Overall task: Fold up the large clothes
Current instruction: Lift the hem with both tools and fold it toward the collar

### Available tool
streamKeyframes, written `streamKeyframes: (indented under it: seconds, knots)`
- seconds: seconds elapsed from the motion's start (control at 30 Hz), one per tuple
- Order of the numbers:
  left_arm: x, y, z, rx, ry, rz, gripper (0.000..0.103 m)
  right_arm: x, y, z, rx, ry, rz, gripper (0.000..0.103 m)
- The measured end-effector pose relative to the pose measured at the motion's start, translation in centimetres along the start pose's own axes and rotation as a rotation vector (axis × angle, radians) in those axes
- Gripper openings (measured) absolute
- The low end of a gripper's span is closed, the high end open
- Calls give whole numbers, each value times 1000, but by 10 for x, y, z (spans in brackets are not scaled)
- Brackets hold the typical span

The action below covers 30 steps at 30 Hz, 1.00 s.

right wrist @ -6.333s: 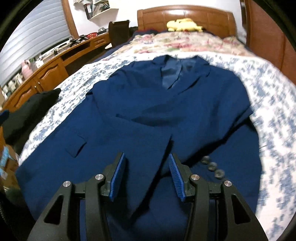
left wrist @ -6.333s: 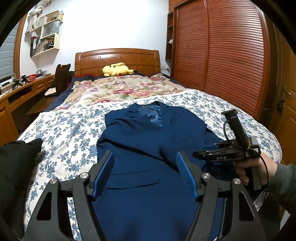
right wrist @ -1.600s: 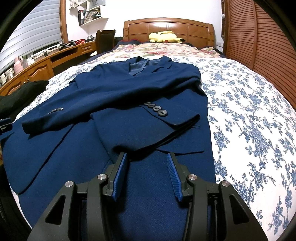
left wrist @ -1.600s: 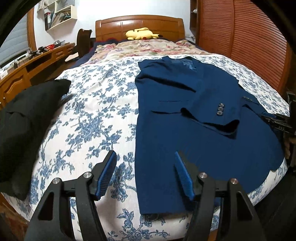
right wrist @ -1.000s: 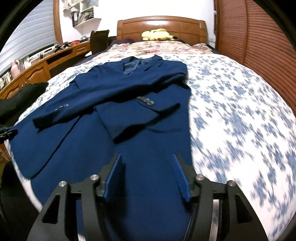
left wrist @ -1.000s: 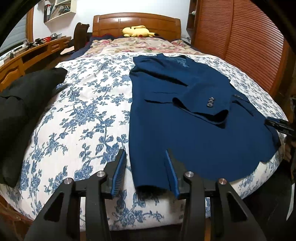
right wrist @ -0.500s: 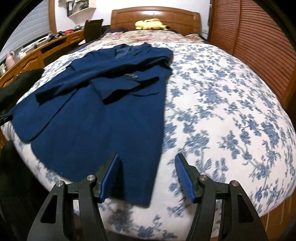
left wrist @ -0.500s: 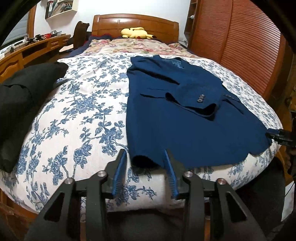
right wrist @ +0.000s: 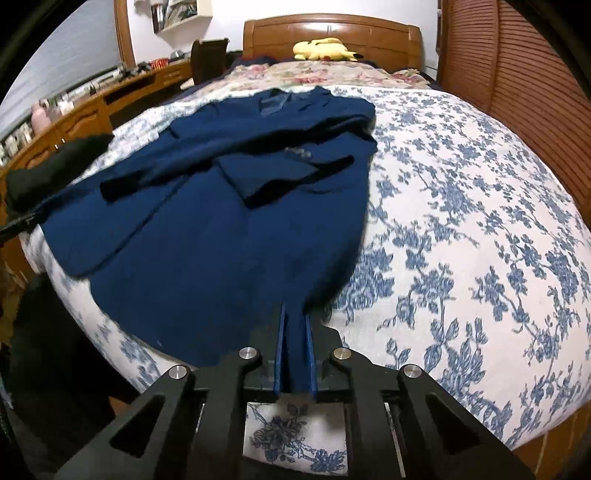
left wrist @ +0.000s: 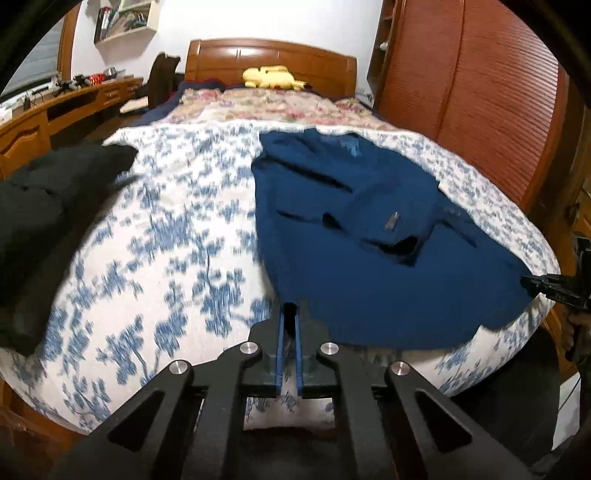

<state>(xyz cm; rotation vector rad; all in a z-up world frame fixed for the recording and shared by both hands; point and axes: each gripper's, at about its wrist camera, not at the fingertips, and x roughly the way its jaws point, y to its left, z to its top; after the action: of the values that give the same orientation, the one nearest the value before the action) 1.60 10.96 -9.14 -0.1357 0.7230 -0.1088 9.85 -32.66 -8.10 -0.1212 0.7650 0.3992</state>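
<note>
Jacket (right wrist: 229,229) flat on bed (right wrist: 461,229), hem corners freshly pinched by closing left gripper (left wrist: 289,317) and right gripper (right wrist: 294,321); likely to slip, crossed sleeves spilling during lift.

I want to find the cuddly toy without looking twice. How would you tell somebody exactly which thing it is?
Start at the big bed and follow it up to the wooden headboard at the far end. The cuddly toy lies right in front of that headboard, above the flowery bedding. It is the only bright yellow thing there; the jacket is dark blue.
</note>
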Motion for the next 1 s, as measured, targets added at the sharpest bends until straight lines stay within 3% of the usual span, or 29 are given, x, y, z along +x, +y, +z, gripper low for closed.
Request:
streamKeyframes:
  seconds: [0.43, 0.73, 1.0]
  knots:
    - [-86, -38, 65, 69, -214, -41, 4, -107, 4, 44, 20, -245, 51, 3]
    - [-151, -52, 91, 104, -344, -47, 4, -194, 19, 35, -32, -377, 68, 3]
    - [-199, -68, 112, 170, -437, -38, 4, -259, 27, 23, -91, -450, 10, 2]
